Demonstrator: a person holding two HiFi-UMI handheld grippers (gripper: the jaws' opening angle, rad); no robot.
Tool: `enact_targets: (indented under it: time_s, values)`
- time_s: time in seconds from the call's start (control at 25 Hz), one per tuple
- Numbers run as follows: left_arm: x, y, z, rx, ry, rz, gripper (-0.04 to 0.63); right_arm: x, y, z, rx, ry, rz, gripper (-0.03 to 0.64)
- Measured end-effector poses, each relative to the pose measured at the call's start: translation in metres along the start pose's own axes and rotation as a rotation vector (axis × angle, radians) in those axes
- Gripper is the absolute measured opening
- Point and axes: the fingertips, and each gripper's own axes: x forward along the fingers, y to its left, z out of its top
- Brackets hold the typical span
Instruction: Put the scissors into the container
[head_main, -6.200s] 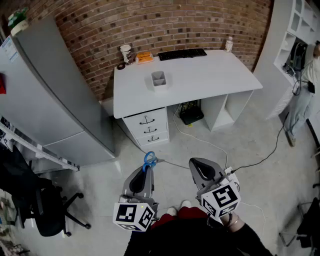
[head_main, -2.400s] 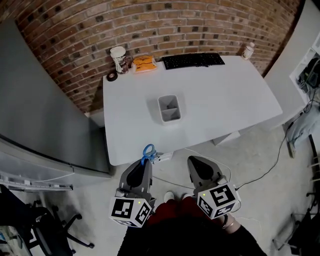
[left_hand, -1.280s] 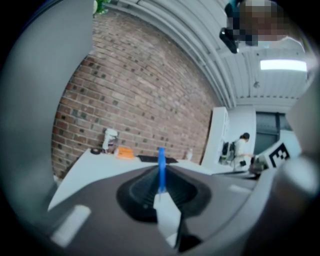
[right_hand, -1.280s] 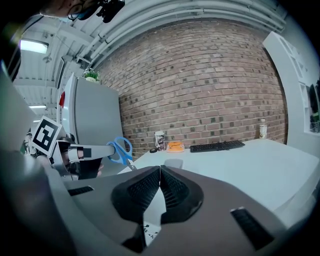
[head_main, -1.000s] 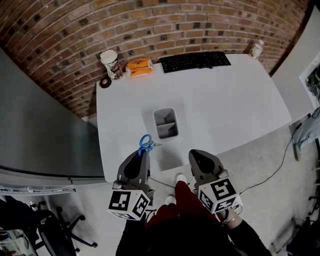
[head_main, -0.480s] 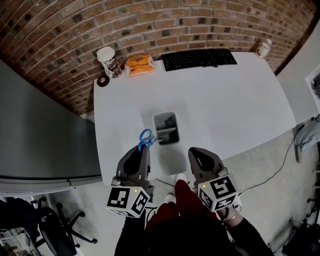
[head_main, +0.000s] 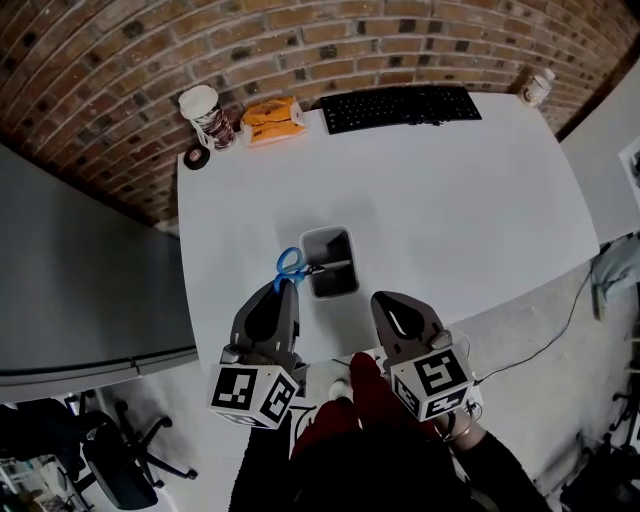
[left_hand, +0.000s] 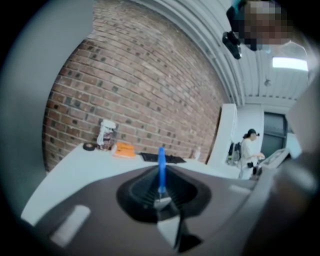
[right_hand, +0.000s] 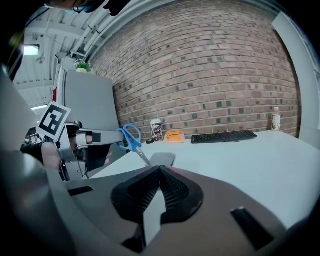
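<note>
Blue-handled scissors (head_main: 290, 266) stick out of my left gripper (head_main: 283, 288), which is shut on them, handles forward. In the head view the handles hang just left of the grey two-part container (head_main: 331, 262) on the white desk (head_main: 460, 200). The left gripper view shows the blue handle (left_hand: 161, 167) edge-on between the pads of that gripper (left_hand: 161, 194). In the right gripper view the scissors (right_hand: 131, 141) slant with blades down toward the container (right_hand: 163, 159). My right gripper (head_main: 386, 302) hovers at the desk's front edge, right of the container, its jaws shut (right_hand: 160, 171) with nothing in them.
Along the desk's back edge stand a black keyboard (head_main: 400, 105), an orange packet (head_main: 272, 118), a paper cup (head_main: 202, 112), a tape roll (head_main: 196, 157) and a small bottle (head_main: 540, 87). A grey cabinet (head_main: 80, 280) flanks the desk's left. A person (left_hand: 248, 150) stands far off.
Both grippers have moved forward over the desk's front edge. The scissors' handles, short of the container a second ago, are now beside its left rim.
</note>
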Motion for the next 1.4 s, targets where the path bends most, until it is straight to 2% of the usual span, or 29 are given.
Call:
enact_targets:
  time_s: [0.44,0.68,1.4]
  values:
    - [0.019,-0.002,0.004,-0.059,0.009,-0.029,0.029,0.012,-0.019,-0.003,0.017,0.024,-0.011,0.009]
    - [0.029,-0.001,0.008,-0.056,-0.001,-0.031,0.029,0.017,-0.025,-0.004,0.028,0.028,-0.011,0.009]
    - [0.052,0.017,-0.022,-0.145,0.051,0.001,0.029,0.027,-0.038,-0.016,0.054,0.069,-0.021,0.009]
